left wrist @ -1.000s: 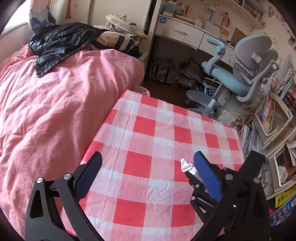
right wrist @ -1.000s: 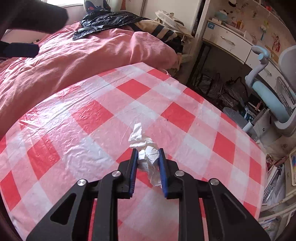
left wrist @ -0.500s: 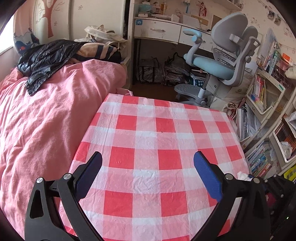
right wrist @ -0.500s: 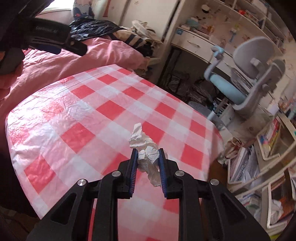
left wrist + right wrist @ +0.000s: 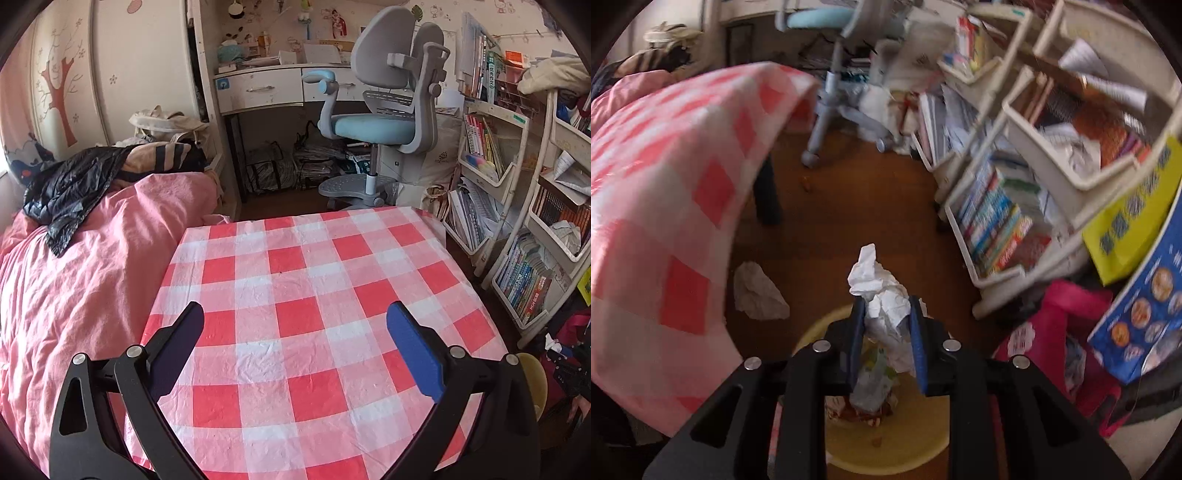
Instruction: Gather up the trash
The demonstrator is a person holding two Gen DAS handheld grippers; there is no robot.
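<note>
The right gripper (image 5: pixel 886 332), its jaws just easing apart around the crumpled tissue (image 5: pixel 882 306), hangs over the yellow bin (image 5: pixel 886 443) for release, while the left gripper (image 5: pixel 295 354) gapes empty above the bench (image 5: pixel 314 280).

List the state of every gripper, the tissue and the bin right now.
Right gripper: jaws just easing open, crumpled tissue between them.
Left gripper: wide open, nothing held, above the checked tablecloth.
Yellow bin: uncovered, trash inside, directly below the tissue.
Second tissue: lying on the floor.
</note>
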